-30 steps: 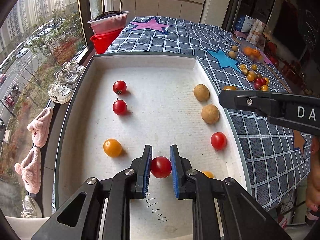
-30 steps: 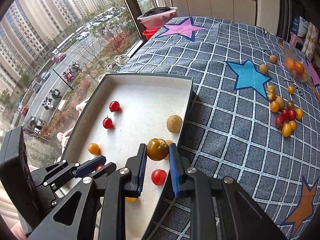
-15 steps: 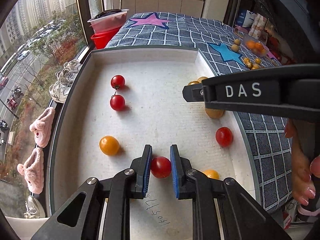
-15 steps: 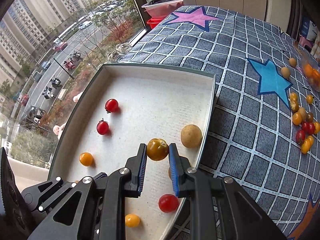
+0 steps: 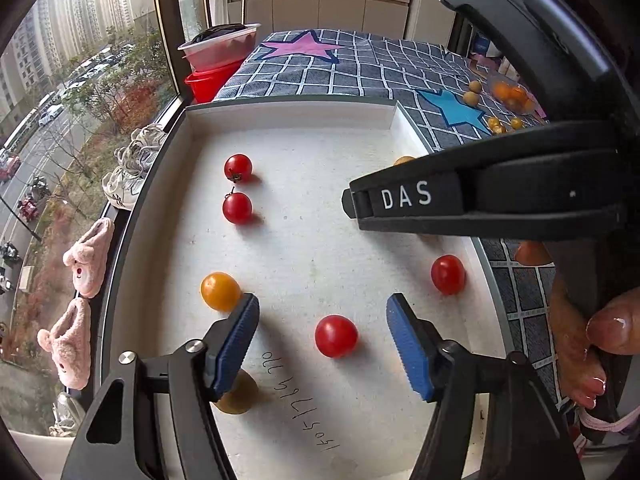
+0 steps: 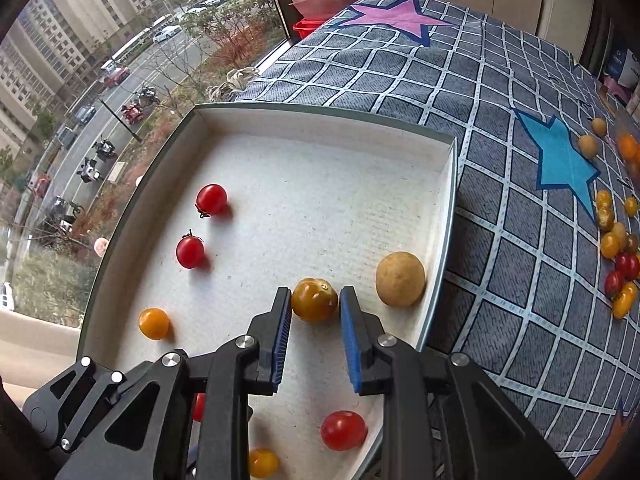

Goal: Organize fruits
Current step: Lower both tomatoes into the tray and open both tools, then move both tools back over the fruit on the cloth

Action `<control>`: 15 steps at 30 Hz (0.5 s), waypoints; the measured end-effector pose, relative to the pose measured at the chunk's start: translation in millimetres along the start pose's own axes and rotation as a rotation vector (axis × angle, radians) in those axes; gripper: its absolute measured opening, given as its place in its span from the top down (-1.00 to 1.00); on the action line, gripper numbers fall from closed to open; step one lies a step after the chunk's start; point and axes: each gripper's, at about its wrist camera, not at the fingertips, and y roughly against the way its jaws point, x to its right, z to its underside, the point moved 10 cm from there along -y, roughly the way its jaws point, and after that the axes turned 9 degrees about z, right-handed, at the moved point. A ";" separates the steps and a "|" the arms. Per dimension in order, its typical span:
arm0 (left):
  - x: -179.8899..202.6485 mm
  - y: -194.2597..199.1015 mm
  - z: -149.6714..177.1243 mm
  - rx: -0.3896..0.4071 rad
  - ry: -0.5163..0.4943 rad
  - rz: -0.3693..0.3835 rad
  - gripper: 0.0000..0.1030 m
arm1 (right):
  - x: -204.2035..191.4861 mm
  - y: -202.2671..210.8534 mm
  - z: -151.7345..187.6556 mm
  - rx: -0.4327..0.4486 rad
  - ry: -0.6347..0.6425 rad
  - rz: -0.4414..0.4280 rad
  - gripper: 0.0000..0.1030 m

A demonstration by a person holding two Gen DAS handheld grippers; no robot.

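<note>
A white tray (image 5: 296, 124) on a checked cloth holds several small fruits. My left gripper (image 5: 322, 324) is open; a red cherry tomato (image 5: 335, 336) lies on the tray floor between its fingers. An orange tomato (image 5: 219, 291) sits beside the left finger. My right gripper (image 6: 314, 306) is shut on a brownish-yellow tomato (image 6: 314, 299), held over the tray next to a tan round fruit (image 6: 400, 279). The right gripper's finger (image 5: 472, 196) crosses the left wrist view above the tray.
Two red tomatoes (image 5: 238, 168) (image 5: 237, 208) lie at the tray's far left, another red one (image 5: 448, 274) near its right wall. More loose fruits (image 6: 618, 252) lie on the cloth to the right. Red and clear tubs (image 5: 218, 56) stand by the window.
My left gripper has opened and let the red tomato down onto the tray. My right gripper has carried its tomato further over the tray, crossing in front of the left camera.
</note>
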 end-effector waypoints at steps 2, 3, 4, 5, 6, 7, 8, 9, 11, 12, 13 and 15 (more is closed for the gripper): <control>0.0 0.6 0.6 -0.004 0.000 0.007 -0.35 | 3.1 7.6 -2.6 0.020 -0.019 -0.004 0.06; -1.0 0.6 1.4 -0.009 0.004 0.007 -0.35 | 3.4 12.1 -4.0 0.034 -0.027 -0.013 -0.07; -1.7 0.5 2.0 -0.013 0.007 0.007 -0.35 | 4.9 17.2 -5.1 0.045 -0.036 -0.019 -0.10; -2.0 1.1 2.3 -0.015 0.011 0.008 -0.35 | 7.2 22.8 -6.2 0.057 -0.046 -0.022 -0.16; -2.3 2.0 2.1 -0.016 0.014 0.008 -0.35 | 9.9 29.2 -7.1 0.071 -0.057 -0.028 -0.23; -2.2 3.3 1.3 -0.015 0.016 0.007 -0.35 | 13.5 35.8 -7.6 0.087 -0.067 -0.032 -0.26; -1.7 4.6 -0.5 -0.013 0.014 0.004 -0.35 | 18.2 42.5 -7.6 0.102 -0.077 -0.031 -0.29; -0.7 6.3 -3.0 -0.012 0.011 0.000 -0.35 | 23.9 48.6 -6.7 0.114 -0.085 -0.027 -0.30; 3.0 12.4 -7.8 -0.002 0.005 0.000 -0.35 | 37.8 59.8 -2.8 0.135 -0.105 -0.021 -0.30; 7.0 15.8 -11.3 0.006 0.000 0.004 -0.35 | 46.3 64.2 -0.3 0.142 -0.118 -0.017 -0.30; 11.8 19.4 -15.3 0.013 -0.007 0.008 -0.35 | 56.1 67.3 1.5 0.147 -0.130 -0.010 -0.30; 24.9 27.6 -23.2 0.026 -0.031 0.016 -0.35 | 77.6 71.9 4.8 0.154 -0.152 0.013 -0.30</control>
